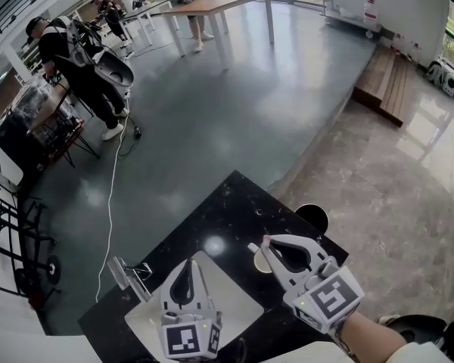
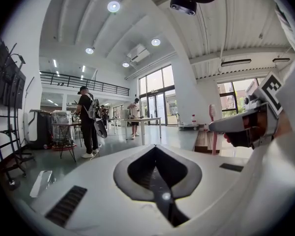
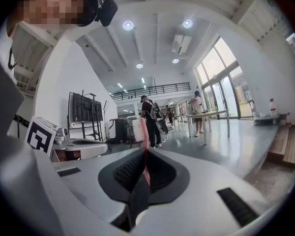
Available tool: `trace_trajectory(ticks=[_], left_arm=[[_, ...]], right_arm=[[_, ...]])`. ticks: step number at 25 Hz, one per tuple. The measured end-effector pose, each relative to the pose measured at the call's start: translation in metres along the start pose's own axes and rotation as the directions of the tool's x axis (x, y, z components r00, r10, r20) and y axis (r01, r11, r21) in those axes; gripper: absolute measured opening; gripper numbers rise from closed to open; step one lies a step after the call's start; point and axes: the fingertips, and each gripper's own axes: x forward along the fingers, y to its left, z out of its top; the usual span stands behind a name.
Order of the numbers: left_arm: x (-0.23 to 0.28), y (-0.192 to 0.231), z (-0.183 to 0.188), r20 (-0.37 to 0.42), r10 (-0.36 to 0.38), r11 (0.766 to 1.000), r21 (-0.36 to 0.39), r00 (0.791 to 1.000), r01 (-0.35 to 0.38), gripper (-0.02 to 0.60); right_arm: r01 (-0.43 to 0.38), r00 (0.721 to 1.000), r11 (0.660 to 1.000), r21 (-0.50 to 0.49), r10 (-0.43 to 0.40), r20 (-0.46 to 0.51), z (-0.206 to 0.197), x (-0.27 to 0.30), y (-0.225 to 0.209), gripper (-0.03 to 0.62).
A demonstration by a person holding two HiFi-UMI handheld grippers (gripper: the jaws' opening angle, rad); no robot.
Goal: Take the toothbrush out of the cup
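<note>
My right gripper (image 1: 263, 241) is shut on a pink toothbrush (image 3: 146, 167), which stands upright between its jaws with the white bristles on top. The left gripper view also shows the toothbrush (image 2: 213, 132), clamped in the right gripper (image 2: 217, 126) and raised clear of the counter. In the head view only the toothbrush's pale tip (image 1: 253, 246) pokes out beyond the jaws. A beige cup (image 1: 259, 262) stands on the black counter just below the right gripper, partly hidden by it. My left gripper (image 1: 188, 263) hovers over the sink, shut with nothing in it.
A white sink (image 1: 234, 302) is set into the black counter (image 1: 227, 203), with a chrome tap (image 1: 130, 272) at its left. A black round object (image 1: 312, 216) sits by the counter's right corner. A person (image 1: 79, 66) stands far off by a cart.
</note>
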Motion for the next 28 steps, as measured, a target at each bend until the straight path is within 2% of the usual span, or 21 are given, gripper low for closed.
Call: trace_trajectory(ticks=[6, 12, 28], left_arm=[[0.003, 0.001, -0.002, -0.007, 0.001, 1.0, 0.002, 1.0, -0.001, 0.012], [0.004, 0.001, -0.006, -0.016, 0.004, 1.0, -0.003, 1.0, -0.004, 0.012], [0.001, -0.004, -0.01, -0.025, 0.005, 1.0, 0.003, 1.0, -0.005, 0.012]], right_arm=[[0.013, 1.0, 1.0, 0.005, -0.013, -0.02, -0.004, 0.004, -0.004, 0.008], [0.052, 0.999, 0.998, -0.024, -0.052, 0.011, -0.006, 0.005, -0.018, 0.005], [0.046, 0.999, 0.999, -0.022, -0.046, -0.017, -0.012, 0.002, -0.016, 0.005]])
